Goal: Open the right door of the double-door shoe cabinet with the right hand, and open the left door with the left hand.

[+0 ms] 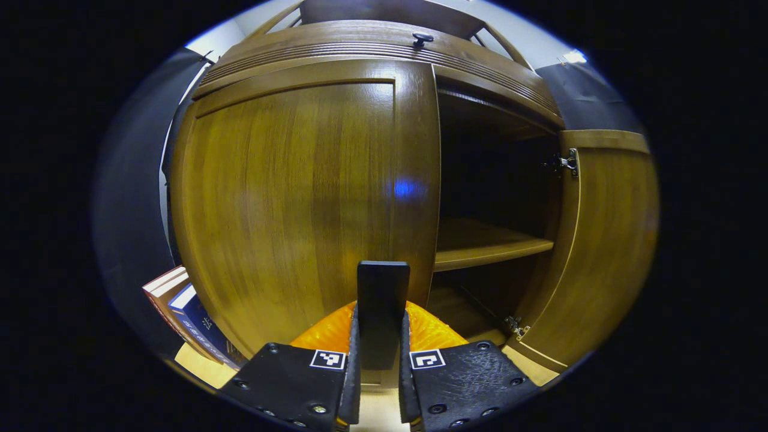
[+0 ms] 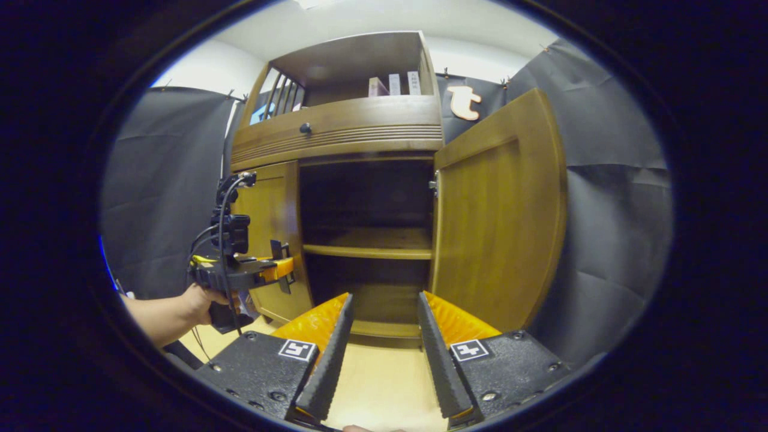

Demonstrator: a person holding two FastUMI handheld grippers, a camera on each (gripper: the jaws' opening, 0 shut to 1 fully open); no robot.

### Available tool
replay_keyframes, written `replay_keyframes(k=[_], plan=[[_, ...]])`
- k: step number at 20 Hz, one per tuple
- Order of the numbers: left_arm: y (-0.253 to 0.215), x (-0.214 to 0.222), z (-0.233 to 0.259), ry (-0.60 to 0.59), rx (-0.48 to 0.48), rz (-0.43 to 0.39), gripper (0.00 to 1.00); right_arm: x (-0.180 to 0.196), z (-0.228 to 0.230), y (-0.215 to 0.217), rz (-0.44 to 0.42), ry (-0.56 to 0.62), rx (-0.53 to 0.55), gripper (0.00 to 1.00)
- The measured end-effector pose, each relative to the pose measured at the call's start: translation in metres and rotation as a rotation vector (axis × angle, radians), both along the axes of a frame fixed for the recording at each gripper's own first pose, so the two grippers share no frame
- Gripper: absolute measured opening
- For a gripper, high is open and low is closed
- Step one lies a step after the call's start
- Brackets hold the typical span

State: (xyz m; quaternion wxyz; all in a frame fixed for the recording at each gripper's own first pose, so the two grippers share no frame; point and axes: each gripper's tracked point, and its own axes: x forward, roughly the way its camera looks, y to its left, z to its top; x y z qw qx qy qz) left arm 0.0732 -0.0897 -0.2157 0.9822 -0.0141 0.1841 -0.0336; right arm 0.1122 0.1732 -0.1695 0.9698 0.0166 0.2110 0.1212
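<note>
The left tongs [image 1: 380, 336] sit close up against the left door [image 1: 300, 198] of the shoe cabinet [image 1: 372, 48], their two black fingers drawn narrow around a dark upright bar [image 1: 383, 300] that stands between them. Whether that bar is the door's handle cannot be told for sure, though both fingers appear to press on its sides. The left door itself looks closed or nearly so, its panel facing the camera. To its right the cabinet stands open, showing a dark interior with a wooden shelf [image 1: 492, 246] across it, and beyond that the right door [image 1: 606, 252] swung out on its hinges [image 1: 569, 162]. A small dark knob [image 1: 422, 38] sits on the drawer front above. Low at the left, beside the cabinet, a few books [image 1: 183, 312] lean together.

In the right gripper view the right tongs [image 2: 384, 342] are spread wide and hold nothing, hanging apart from the cabinet over a pale wooden floor [image 2: 384, 390]. Ahead, the right door [image 2: 498, 210] stands fully open, angled out toward the black cloth wall. The left door [image 2: 270, 234] is farther left, and the left tongs [image 2: 282, 264] are at its edge, gripped by a person's hand [image 2: 201, 297] with a cable running along the device. Above the doors a drawer with a knob [image 2: 305, 128] and an open top shelf [image 2: 354, 66] with some boxes [image 2: 394, 84] are visible.
</note>
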Motion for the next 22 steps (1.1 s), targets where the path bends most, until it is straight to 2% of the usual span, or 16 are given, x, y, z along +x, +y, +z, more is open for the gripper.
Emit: replay_keyframes(k=[7, 22], plan=[[0.008, -0.029, 0.006, 0.011, -0.012, 0.012, 0.24, 0.022, -0.013, 0.028, 0.095, 0.016, 0.004, 0.68], [0.052, -0.109, 0.022, 0.019, 0.027, 0.121, 0.24, 0.019, -0.031, 0.092, 0.309, 0.074, 0.071, 0.68]])
